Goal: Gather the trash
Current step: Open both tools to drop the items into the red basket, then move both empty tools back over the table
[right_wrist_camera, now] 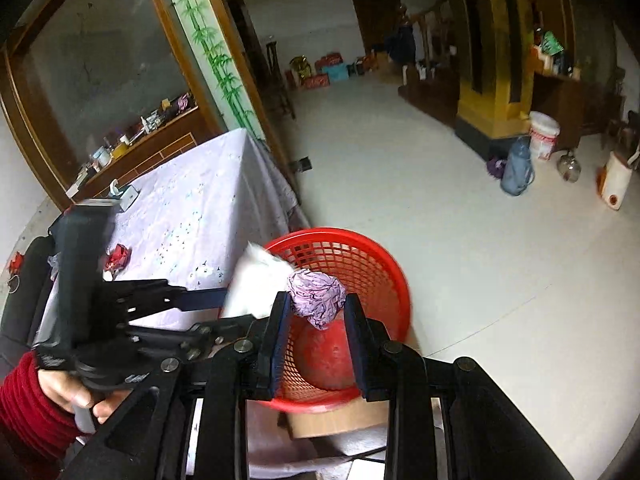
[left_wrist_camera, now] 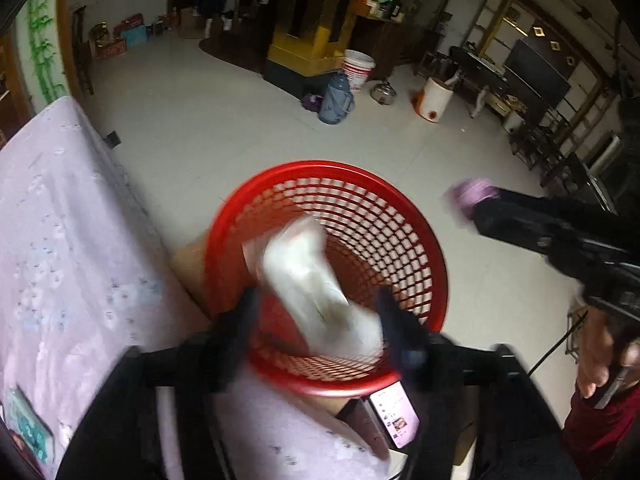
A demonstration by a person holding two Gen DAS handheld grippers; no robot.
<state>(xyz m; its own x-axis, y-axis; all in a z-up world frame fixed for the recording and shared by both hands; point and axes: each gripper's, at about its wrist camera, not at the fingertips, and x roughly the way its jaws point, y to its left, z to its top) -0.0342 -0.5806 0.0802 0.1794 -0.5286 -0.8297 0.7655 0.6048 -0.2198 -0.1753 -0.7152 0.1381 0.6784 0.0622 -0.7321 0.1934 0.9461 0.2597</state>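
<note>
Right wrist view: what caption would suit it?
Right gripper holds crumpled purple wrapper above red basket.

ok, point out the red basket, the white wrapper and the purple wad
red basket (left_wrist_camera: 416, 216), left wrist view, far rim
white wrapper (left_wrist_camera: 316, 280), left wrist view, middle of the bag
purple wad (right_wrist_camera: 316, 294), right wrist view, crumpled centre

no readable text, bucket print and phone screen blurred

Left wrist view: close above red basket, facing steeply down. Right wrist view: nearer basket's right rim, facing down-forward. Both share basket, clothed surface, floor.
</note>
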